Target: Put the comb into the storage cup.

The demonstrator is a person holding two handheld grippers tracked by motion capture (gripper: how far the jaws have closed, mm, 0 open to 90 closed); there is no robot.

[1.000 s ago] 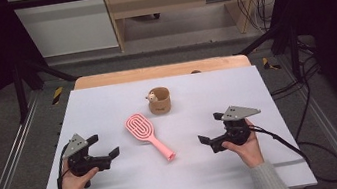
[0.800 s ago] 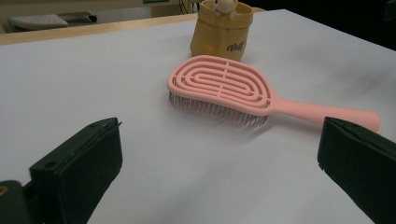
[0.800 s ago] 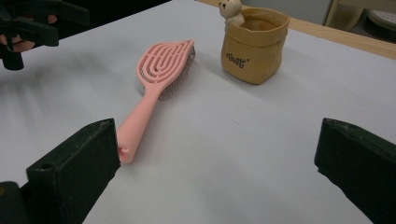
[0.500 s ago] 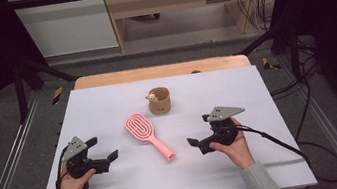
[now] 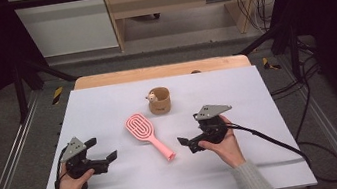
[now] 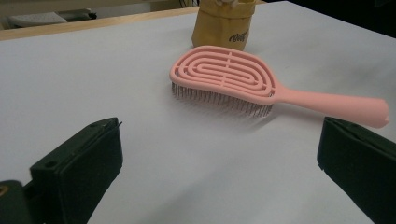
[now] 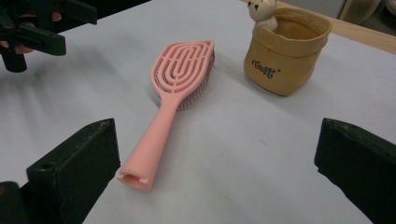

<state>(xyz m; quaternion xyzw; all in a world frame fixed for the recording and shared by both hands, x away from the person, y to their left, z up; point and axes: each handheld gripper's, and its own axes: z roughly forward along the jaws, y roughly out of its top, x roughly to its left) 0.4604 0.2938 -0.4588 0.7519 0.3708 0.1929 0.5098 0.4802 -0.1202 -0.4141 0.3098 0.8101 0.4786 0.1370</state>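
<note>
Two handheld grippers sit low over a white table [image 5: 260, 111], both with jaws spread wide and nothing between them. Right gripper [image 5: 187, 144], at centre-right of the high view, points toward the frame's left, its tips just beside the handle end of a pink hairbrush [image 5: 148, 136] without touching it; in the right gripper view the handle's hollow end lies near the lower-left jaw, on the table between the two black jaws. Left gripper [image 5: 105, 157], at lower left of the high view, is aimed toward the brush from the other side and stands well apart from it; in the left gripper view the brush [image 6: 243, 79] lies across the upper middle of the frame, bristles down, its handle tip just above the right-hand jaw. The brush rests flat at the table's centre, head toward the far edge. Beyond the brush head, near but apart, stands a small tan pouch [image 5: 160, 101] with a toy animal [image 5: 151, 97] peeking over its rim.
</note>
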